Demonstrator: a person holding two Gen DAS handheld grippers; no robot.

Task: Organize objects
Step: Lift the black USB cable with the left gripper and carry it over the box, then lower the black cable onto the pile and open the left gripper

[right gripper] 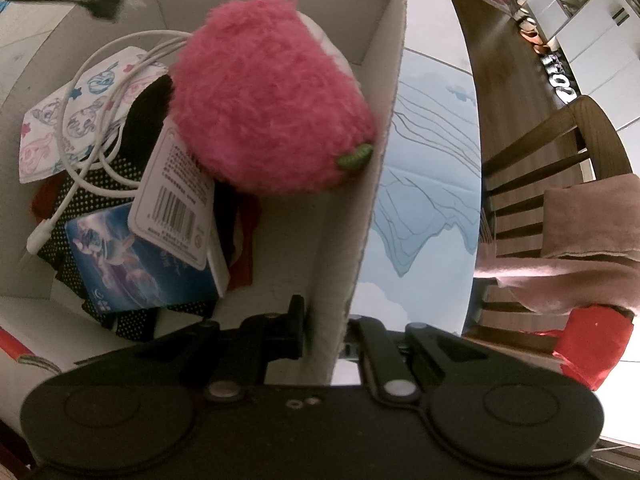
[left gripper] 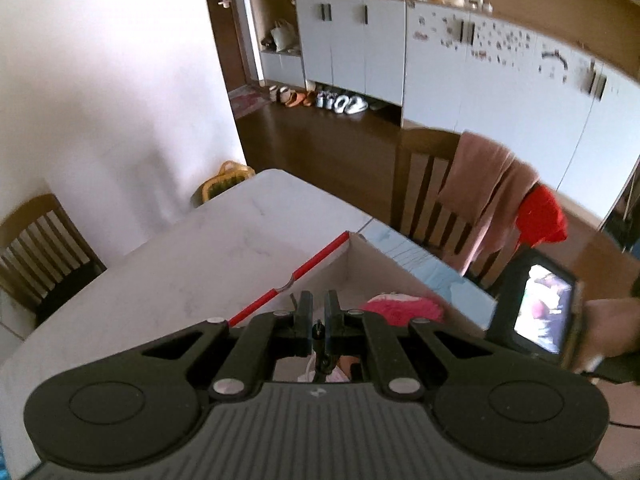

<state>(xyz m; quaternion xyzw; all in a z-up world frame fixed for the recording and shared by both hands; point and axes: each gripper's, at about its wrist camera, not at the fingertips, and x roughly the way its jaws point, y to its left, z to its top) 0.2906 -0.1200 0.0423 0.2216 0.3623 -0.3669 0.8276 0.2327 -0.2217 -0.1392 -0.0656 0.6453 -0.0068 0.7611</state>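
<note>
Nearest in the left wrist view, the left gripper [left gripper: 319,297] is seen all but closed, and a small dark thin object [left gripper: 319,330] appears to be pinched between its fingers; it hangs lengthwise along them and what it is cannot be told. Directly below and ahead of those jaws lies the open white cardboard box with a red-edged rim [left gripper: 304,270], so a release is judged to need little more than a short advance past the red edge toward the box's far corner. The box is steadied by the right gripper [right gripper: 320,320], which is closed on its right-hand wall, one finger inside and the other hidden outside. Inside, a fluffy pink plush toy [right gripper: 272,96] is leaned against that same wall, with a white charging cable [right gripper: 80,160] and a patterned face mask [right gripper: 52,120] toward the left wall. Beyond, the white tabletop [left gripper: 224,240] is bare up to its far corner.
</note>
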